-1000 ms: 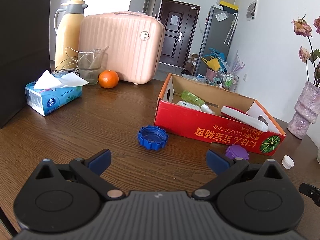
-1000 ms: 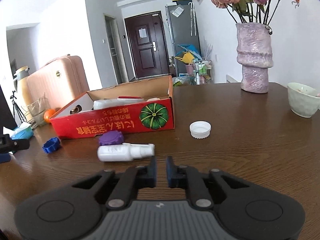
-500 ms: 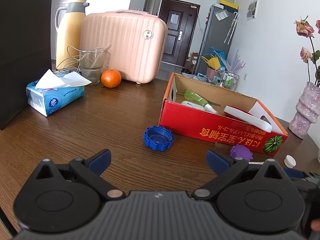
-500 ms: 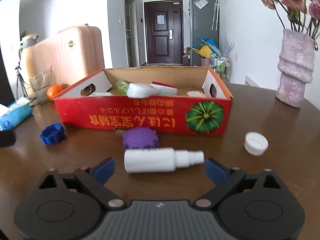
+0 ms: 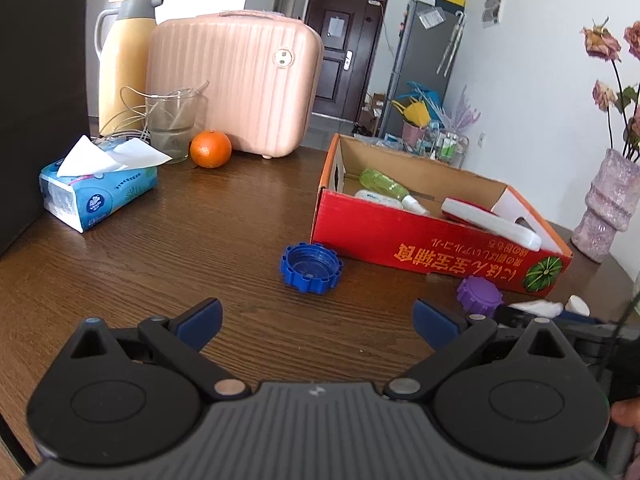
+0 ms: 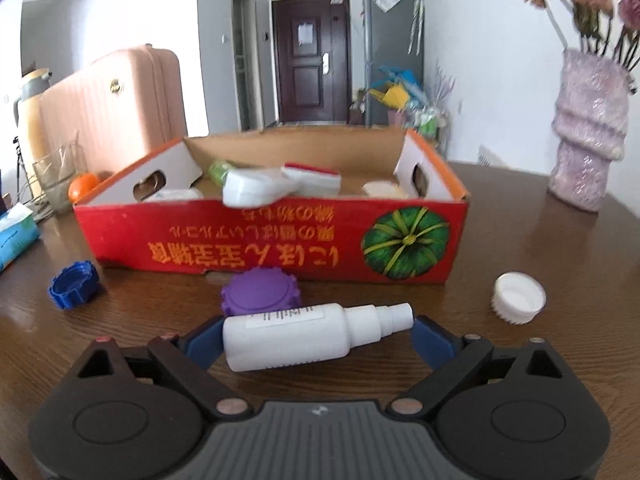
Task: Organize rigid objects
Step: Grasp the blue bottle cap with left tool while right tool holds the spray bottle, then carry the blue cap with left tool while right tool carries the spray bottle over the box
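The right gripper [image 6: 316, 340] sits low over the brown wooden tabletop [image 6: 520, 360] with its blue-padded jaws spread wide and just starting to close. A white spray bottle [image 6: 304, 336] lies on its side between them, its base just beside the left pad and its nozzle tip reaching toward the right pad; neither pad presses on it. Just behind the bottle, touching or nearly touching it, rests a purple ridged cap [image 6: 260, 292]. Farther right, apart from both, a white cap [image 6: 519, 298] lies with its hollow side up. To the left, a blue ridged cap [image 6: 74, 285] sits by itself, also hollow side up.

Behind these things stands an open red cardboard box [image 6: 272, 246] printed with a green pumpkin. It holds a green bottle [image 5: 384, 184], a white bottle and a white-and-red flat item.

The left gripper [image 5: 316, 322] hovers over bare wood with its jaws spread and nothing between them. The blue cap [image 5: 311, 268] lies ahead of it, near the box's left corner.

At the far left of the tabletop are a blue tissue pack [image 5: 96, 196], an orange [image 5: 211, 149], a glass [image 5: 174, 126], a yellow thermos [image 5: 126, 52] and a pink case [image 5: 236, 84]. A lilac vase [image 6: 588, 132] with dried flowers stands at the right.
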Tool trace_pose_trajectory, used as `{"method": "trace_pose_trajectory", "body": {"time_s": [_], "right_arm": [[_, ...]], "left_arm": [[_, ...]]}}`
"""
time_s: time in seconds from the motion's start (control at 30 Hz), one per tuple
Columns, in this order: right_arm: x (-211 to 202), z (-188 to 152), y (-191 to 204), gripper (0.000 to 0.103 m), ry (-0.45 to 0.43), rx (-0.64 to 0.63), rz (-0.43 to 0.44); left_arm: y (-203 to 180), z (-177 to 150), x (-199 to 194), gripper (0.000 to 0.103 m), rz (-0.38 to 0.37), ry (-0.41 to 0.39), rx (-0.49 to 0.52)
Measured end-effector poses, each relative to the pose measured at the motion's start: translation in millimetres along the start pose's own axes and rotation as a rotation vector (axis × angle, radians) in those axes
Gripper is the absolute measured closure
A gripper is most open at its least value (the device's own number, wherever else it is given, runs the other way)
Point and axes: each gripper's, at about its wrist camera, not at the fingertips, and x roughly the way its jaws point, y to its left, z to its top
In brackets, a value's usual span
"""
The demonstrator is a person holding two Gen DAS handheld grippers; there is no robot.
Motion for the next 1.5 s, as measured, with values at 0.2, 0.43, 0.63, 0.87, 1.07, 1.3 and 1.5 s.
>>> {"method": "trace_pose_trajectory", "body": {"time_s": [0.2, 0.43, 0.63, 0.87, 1.07, 1.3, 1.5], "right_arm": [[-20.1, -1.3, -12.6, 0.005, -0.055, 0.055, -0.015], [-34.4, -6.6, -13.9, 0.005, -0.086, 0.067, -0.024], [-35.8, -7.3, -13.7, 0.005, -0.092, 0.069, -0.024], [-35.7, -7.6, -14.0, 0.005, -0.094, 0.072, -0.013], [-36.0, -7.5, -13.3, 0.005, -0.098, 0.070, -0.006], [-38.1, -6.8, -13.4, 0.005, -0.110, 0.069, 0.001], [-43.6, -6.2, -13.3, 0.005, -0.130, 0.069, 0.010]], "left_arm": [[-0.5, 6.0, 27.7, 0.000, 0.022, 0.075, 0.066], [1.2, 16.5, 68.5, 0.000, 0.082, 0.124, 0.090], [-5.6, 26.9, 101.2, 0.001, 0.124, 0.118, 0.113], [-18.4, 30.8, 122.9, 0.048, 0.096, 0.126, 0.157], [-20.9, 29.0, 112.9, 0.048, 0.090, 0.089, 0.165], [-23.4, 30.1, 93.5, 0.048, 0.073, 0.045, 0.163], [-27.0, 27.7, 77.8, 0.048, 0.057, 0.015, 0.160]]}}
